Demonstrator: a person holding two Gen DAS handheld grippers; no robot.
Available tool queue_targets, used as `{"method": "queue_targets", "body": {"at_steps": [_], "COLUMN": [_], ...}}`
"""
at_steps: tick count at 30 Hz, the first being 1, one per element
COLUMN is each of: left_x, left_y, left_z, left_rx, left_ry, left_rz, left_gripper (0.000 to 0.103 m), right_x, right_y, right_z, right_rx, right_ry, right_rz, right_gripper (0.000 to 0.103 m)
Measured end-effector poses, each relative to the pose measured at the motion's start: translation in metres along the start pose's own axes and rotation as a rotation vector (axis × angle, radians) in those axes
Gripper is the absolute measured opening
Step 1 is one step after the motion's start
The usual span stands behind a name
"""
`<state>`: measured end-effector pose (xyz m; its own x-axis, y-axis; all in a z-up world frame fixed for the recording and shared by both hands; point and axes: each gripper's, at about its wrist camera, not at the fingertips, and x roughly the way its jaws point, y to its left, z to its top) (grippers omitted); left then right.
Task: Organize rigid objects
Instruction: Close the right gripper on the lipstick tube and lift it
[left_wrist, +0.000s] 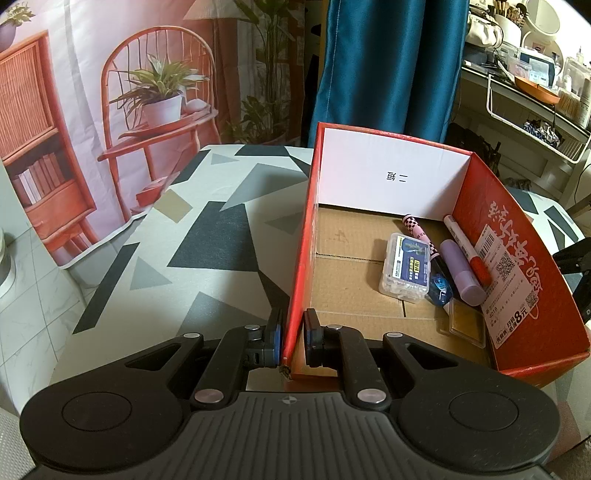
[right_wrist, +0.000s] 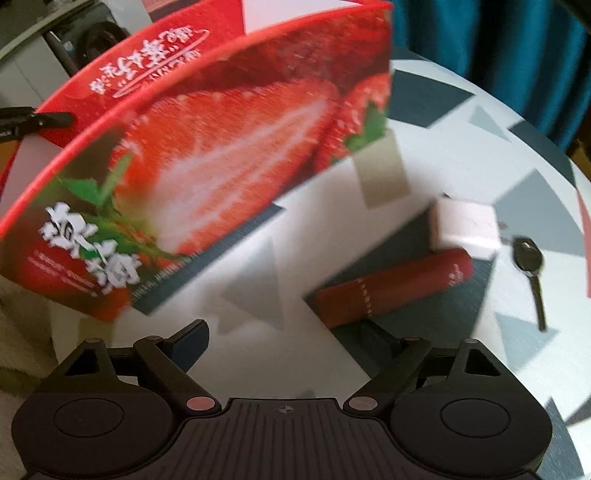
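Note:
A red strawberry-print box (left_wrist: 491, 206) stands open on the table. My left gripper (left_wrist: 293, 332) is shut on its left wall near the front corner. Inside the box lie a clear plastic case (left_wrist: 406, 269), a checkered pen (left_wrist: 419, 236), a purple tube (left_wrist: 461, 271), a red-capped white marker (left_wrist: 467, 251), a blue correction tape (left_wrist: 439, 286) and a flat clear case (left_wrist: 467, 325). My right gripper (right_wrist: 286, 328) is open over the tablecloth beside the box's outer wall (right_wrist: 221, 166), with nothing between its fingers. A red cylinder (right_wrist: 395, 288) lies just beyond its right finger.
A white box (right_wrist: 465, 227) and a black key (right_wrist: 530, 262) lie past the red cylinder. The round table (left_wrist: 207, 240) has a grey, white and black patterned cloth. A blue curtain (left_wrist: 388, 62) and cluttered shelves (left_wrist: 535, 85) stand behind.

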<state>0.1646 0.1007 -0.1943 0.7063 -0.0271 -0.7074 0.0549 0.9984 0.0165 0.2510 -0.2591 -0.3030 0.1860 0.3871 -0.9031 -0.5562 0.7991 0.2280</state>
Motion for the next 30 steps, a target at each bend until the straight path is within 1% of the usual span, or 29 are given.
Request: {"method": "queue_targets", "body": {"at_steps": [3,5,7,12,16,20,30], "left_x": [0.000,0.000,0.000,0.000,0.000,0.000,0.000], "left_y": [0.000,0.000,0.000,0.000,-0.001,-0.001,-0.002], "left_z": [0.000,0.000,0.000,0.000,0.000,0.000,0.001], "left_rx": [0.001,0.001,0.001,0.000,0.003,0.005,0.008], "left_ry": [0.000,0.000,0.000,0.000,0.000,0.001,0.001], "left_rz": [0.000,0.000,0.000,0.001,0.002,0.003,0.005], "left_gripper": [0.014,0.014,0.014,0.014,0.014,0.014,0.014], "right_x": [0.002,0.001,-0.005,-0.015,-0.012,-0.007,0.004], "right_y": [0.005,0.005,0.001,-0.018,-0.024,-0.028,-0.040], "right_z": [0.007,0.010,0.012,0.012,0.014,0.015,0.017], "right_rx": [-0.018,-0.038,-0.043,-0.030,-0.047,-0.065,-0.018], "right_ry": [-0.021,-0.031,-0.051,-0.091,-0.116,-0.123,-0.099], "right_rz": [-0.011,-0.039,-0.069,-0.145,-0.205,-0.242,-0.213], "right_gripper": [0.086,0.091,0.103,0.103,0.103,0.103,0.103]}}
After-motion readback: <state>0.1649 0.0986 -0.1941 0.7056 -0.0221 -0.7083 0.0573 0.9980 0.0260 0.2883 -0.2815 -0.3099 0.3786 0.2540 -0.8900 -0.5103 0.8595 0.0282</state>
